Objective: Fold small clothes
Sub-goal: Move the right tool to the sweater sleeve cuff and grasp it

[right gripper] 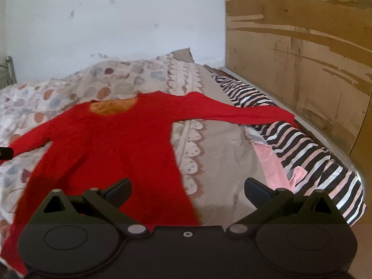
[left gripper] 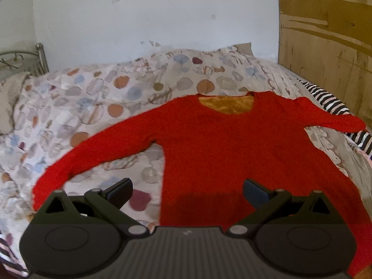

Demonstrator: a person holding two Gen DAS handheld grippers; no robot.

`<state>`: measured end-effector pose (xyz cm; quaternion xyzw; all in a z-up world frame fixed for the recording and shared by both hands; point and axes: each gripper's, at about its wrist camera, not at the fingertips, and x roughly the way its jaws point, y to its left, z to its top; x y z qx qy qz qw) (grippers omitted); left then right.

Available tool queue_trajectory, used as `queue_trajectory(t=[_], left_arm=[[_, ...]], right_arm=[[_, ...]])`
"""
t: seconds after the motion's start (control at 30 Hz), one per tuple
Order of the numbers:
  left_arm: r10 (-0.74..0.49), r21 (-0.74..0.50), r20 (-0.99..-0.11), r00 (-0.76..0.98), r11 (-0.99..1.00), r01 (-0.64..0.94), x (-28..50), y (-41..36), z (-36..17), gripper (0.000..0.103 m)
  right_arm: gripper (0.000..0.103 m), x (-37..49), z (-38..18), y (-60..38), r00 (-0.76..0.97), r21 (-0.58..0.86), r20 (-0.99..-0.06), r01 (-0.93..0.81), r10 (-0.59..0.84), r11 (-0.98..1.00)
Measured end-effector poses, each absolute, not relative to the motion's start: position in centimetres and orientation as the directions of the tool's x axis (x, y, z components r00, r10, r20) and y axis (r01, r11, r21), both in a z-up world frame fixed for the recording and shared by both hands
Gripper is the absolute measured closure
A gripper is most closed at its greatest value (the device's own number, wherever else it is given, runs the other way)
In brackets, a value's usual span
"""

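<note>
A red long-sleeved sweater [left gripper: 220,144] lies spread flat on the bed, neck away from me, with an orange lining showing in the neck opening [left gripper: 226,105]. Both sleeves are stretched out sideways. My left gripper [left gripper: 187,191] hovers open over the sweater's lower left hem, holding nothing. In the right wrist view the same sweater [right gripper: 111,139] fills the left half. My right gripper [right gripper: 187,191] is open above the lower right hem edge, empty. A bit of the left gripper [right gripper: 5,153] shows at the far left edge.
The bed carries a patterned quilt [left gripper: 93,97] with round blotches. A black, white and pink striped cloth [right gripper: 302,148] and a pink garment [right gripper: 274,165] lie along the right side under the right sleeve. A wooden board [right gripper: 302,46] stands on the right, a metal bedstead [left gripper: 28,60] far left.
</note>
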<state>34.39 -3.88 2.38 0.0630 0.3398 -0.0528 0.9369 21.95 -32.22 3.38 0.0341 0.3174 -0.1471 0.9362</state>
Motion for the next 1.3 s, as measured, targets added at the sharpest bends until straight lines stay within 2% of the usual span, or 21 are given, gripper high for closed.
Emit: queue_trajectory(t=[0.2, 0.37, 0.6, 0.77, 0.9, 1.13, 1.3], left_arm=[[-0.082, 0.068, -0.672, 0.736, 0.983, 0.172, 37.8, -5.7, -0.3, 0.0], [-0.109, 0.081, -0.679, 0.726, 0.972, 0.221, 40.0, -7.6, -2.4, 0.0], [-0.089, 0.103, -0.676, 0.731, 0.972, 0.213, 42.1, -9.7, -5.2, 0.0], [-0.065, 0.111, -0.717, 0.694, 0.972, 0.206, 43.2, -10.6, -7.3, 0.0], [-0.058, 0.086, -0.739, 0.672, 0.98, 0.18, 43.6, -10.5, -8.4, 0.0], [-0.057, 0.08, -0.732, 0.679, 0.983, 0.168, 43.3, -10.4, -8.9, 0.001], [-0.063, 0.076, -0.711, 0.7, 0.983, 0.166, 42.8, -10.2, -9.5, 0.0]], right_arm=[[0.0, 24.6, 2.0, -33.2, 0.737, -0.096, -0.603, 0.314, -0.306, 0.944], [0.0, 26.4, 0.9, -34.0, 0.729, -0.09, -0.611, 0.322, -0.308, 0.942], [0.0, 29.6, -1.0, -36.1, 0.719, -0.096, -0.608, 0.356, -0.338, 0.93], [0.0, 31.5, -1.8, -39.0, 0.719, -0.09, -0.558, 0.446, -0.416, 0.891], [0.0, 32.2, -1.7, -42.2, 0.72, -0.002, -0.496, 0.558, -0.485, 0.83], [0.0, 33.5, -1.7, -45.1, 0.734, -0.067, -0.487, 0.508, -0.473, 0.859], [0.0, 34.7, -3.3, -47.0, 0.747, 0.033, -0.597, 0.387, -0.292, 0.922]])
